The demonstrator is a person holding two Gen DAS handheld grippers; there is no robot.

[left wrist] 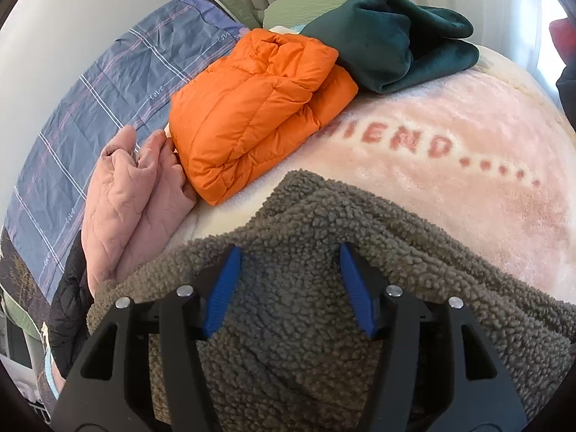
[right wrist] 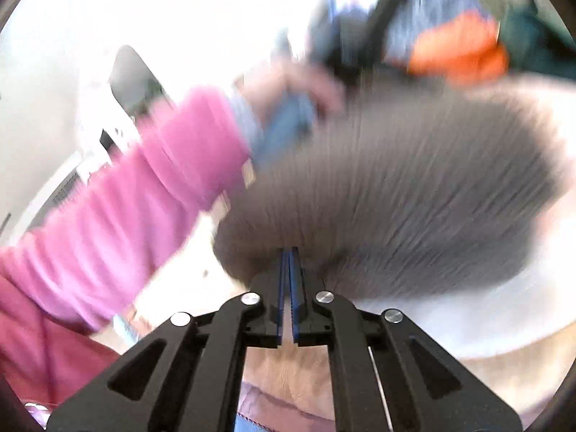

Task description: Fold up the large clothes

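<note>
Grey-brown sherpa fleece garment [left wrist: 324, 262] bunched, spread on pink blanket, near folded orange and green garments.

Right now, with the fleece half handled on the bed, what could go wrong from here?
1. The left gripper stands open above the grey-brown sherpa fleece garment, so only the right gripper, apparently shut on its edge, holds it; a hard pull may skew the fold.
2. The right view is motion-blurred; fast swinging could slip the fabric out.
3. The folded orange puffer jacket lies close behind and may be knocked.
</note>
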